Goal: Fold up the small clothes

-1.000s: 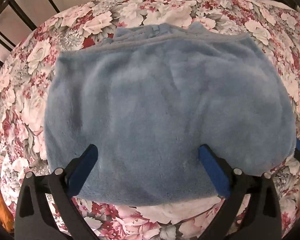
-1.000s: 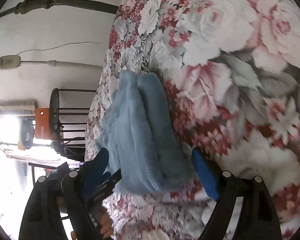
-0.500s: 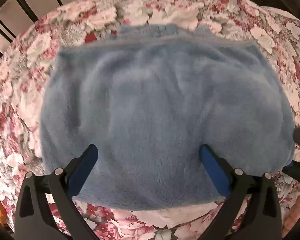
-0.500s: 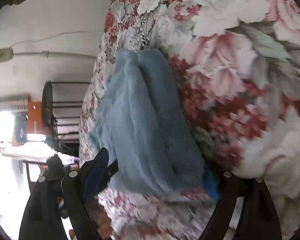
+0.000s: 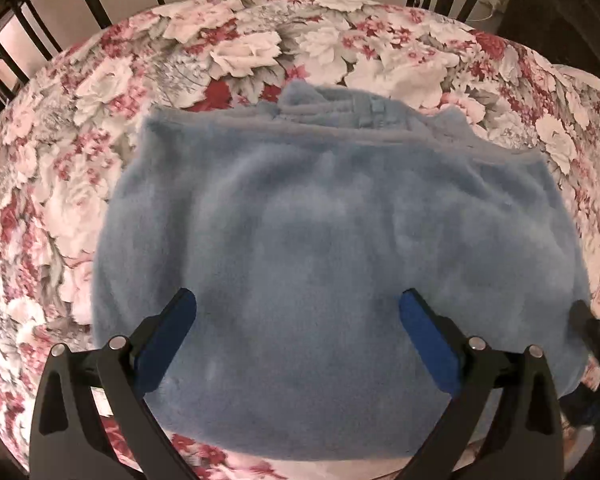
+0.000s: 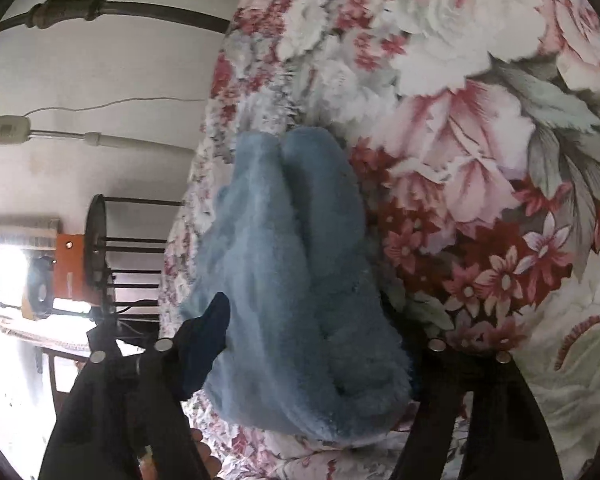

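Two sets of fingers going: my right gripper (image 6: 316, 344) has just been closing on the blue fleece garment's (image 5: 320, 260) side edge to fold it over, left gripper (image 5: 296, 340) hovering wide above it on the floral bedspread (image 5: 100, 92).

Floral bedspread (image 5: 236, 52) in red, pink and white, folded blue fleece garment (image 5: 320, 240) lying on it

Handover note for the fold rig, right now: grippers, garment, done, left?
Left gripper: open, hovering over the blue fleece garment, holding nothing.
Right gripper: jaws have just been closing around the garment's folded edge; grip looks made.
Garment: on the floral cloth, already folded over at least once.
Left: lift the gripped edge across for the next fold, then release and flatten.
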`<state>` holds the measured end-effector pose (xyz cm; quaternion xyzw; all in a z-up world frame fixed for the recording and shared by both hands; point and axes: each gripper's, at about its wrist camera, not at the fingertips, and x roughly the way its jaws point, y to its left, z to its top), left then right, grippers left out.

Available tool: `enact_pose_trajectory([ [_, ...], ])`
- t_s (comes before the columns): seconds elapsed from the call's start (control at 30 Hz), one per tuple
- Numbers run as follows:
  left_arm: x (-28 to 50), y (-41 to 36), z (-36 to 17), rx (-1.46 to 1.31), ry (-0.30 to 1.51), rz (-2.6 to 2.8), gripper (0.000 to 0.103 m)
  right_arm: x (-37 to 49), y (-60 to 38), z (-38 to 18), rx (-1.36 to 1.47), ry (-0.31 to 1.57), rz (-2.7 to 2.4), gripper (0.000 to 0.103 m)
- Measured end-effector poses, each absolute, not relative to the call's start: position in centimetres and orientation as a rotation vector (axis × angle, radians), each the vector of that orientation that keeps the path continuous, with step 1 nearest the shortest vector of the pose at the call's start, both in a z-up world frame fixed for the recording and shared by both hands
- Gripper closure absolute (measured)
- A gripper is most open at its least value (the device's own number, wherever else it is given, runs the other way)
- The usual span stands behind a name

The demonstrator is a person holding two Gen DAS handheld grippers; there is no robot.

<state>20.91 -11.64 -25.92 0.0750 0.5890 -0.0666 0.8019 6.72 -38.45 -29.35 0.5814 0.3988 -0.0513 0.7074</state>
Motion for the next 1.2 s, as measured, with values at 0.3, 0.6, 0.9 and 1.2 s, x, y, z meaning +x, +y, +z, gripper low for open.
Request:
enact_pose_trajectory([
  [0.3,20.6,-12.1,-28.3,0.234,1.240,-0.114,0.004,8.0,-37.2,-29.1,1.198,0.930,-0.205,0.034],
  [0.6,19.9,-12.1,-26.2,0.161,1.246,-0.151,0.005,9.5,-36.1,-26.5,1.110,0.931,-0.242,0.060],
  [0.9,18.0,-15.5,-24.7,0.259,1.217,-0.248,0.005,11.1,-34.2,-23.7,1.014,0.916,-0.234,0.065],
  [1.2,18.1,-14.8,-23.5,0.207,1.216,-0.275,0.005,13.0,-31.5,-21.1,0.934,0.903,-0.208,0.066],
])
